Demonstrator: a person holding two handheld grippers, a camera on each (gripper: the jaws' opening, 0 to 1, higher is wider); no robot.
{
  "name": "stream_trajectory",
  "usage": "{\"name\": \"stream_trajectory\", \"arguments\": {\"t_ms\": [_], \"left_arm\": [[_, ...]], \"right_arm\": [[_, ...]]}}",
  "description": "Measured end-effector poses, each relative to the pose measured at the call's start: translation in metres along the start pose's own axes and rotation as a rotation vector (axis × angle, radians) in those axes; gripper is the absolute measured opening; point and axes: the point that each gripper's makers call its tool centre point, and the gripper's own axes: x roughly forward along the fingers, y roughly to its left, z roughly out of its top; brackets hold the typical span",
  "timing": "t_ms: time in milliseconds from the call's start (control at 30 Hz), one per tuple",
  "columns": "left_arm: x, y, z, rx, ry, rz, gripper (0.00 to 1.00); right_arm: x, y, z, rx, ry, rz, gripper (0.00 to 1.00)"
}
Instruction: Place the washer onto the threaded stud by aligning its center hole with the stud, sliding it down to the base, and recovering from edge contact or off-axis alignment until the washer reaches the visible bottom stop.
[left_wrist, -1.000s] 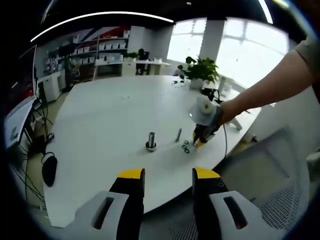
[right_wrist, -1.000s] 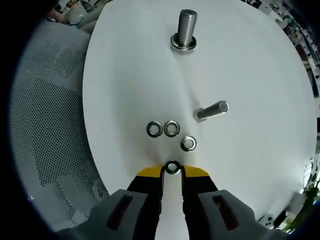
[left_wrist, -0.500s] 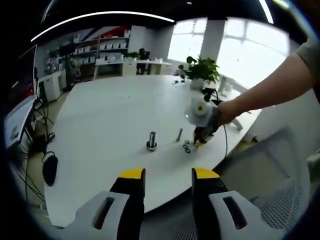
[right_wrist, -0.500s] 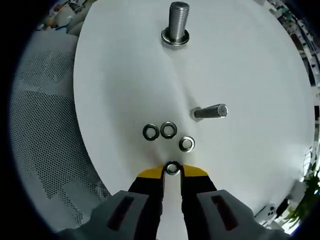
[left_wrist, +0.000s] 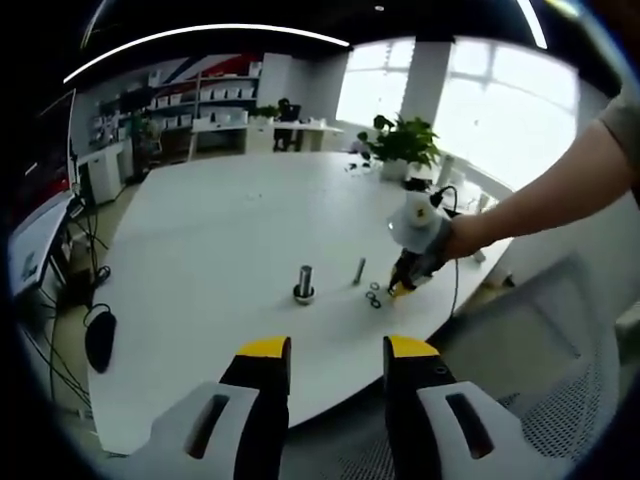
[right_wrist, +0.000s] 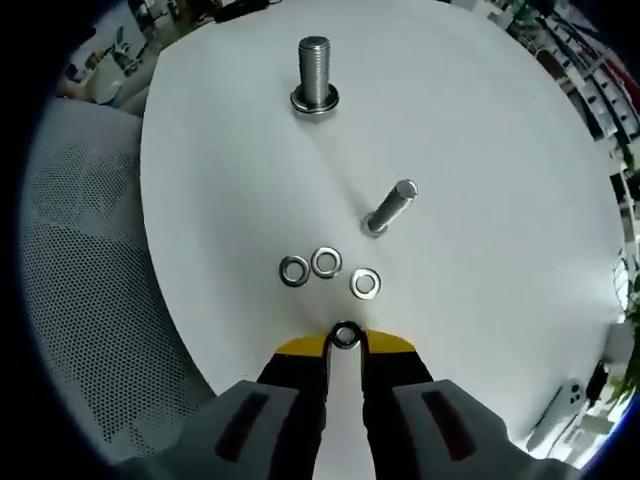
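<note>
An upright threaded stud stands on the white table with a washer round its base; it also appears as the stud in the left gripper view. My right gripper is shut on a steel washer, held between its yellow fingertips just above the table's near edge. Three loose washers lie in a row ahead of it, with a second bolt lying on its side beyond them. My left gripper is open and holds nothing, hovering off the table's edge. The right gripper shows there, beside the washers.
A mesh office chair sits beside the table edge. A potted plant and cables stand at the table's far side. A phone lies near the table's right rim. Shelves and desks line the far room.
My right gripper, still holding the washer, has lifted and tilted, so the stud and loose washers sit smaller and farther in its view. The left gripper has not moved.
</note>
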Motion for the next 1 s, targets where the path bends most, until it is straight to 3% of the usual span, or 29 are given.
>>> {"name": "stream_trajectory", "arguments": {"t_ms": [133,200,533,1000], "left_arm": [[0.0,0.0,0.0,0.002,0.0,0.0,0.35],[0.0,0.0,0.0,0.002,-0.002,0.0,0.35],[0.0,-0.001,0.002,0.008,-0.01,-0.002,0.35],[0.0,0.0,0.003,0.006,-0.018,-0.002,0.35]], "right_arm": [[0.0,-0.001,0.0,0.025,-0.014,-0.023,0.13],[-0.006,-0.003,0.007,0.032,-0.069,-0.054,0.13],[-0.036,-0.008,0.034,0.071,-0.143,-0.043,0.13],[-0.055,-0.018,0.072,0.032,-0.207,-0.074,0.13]]}}
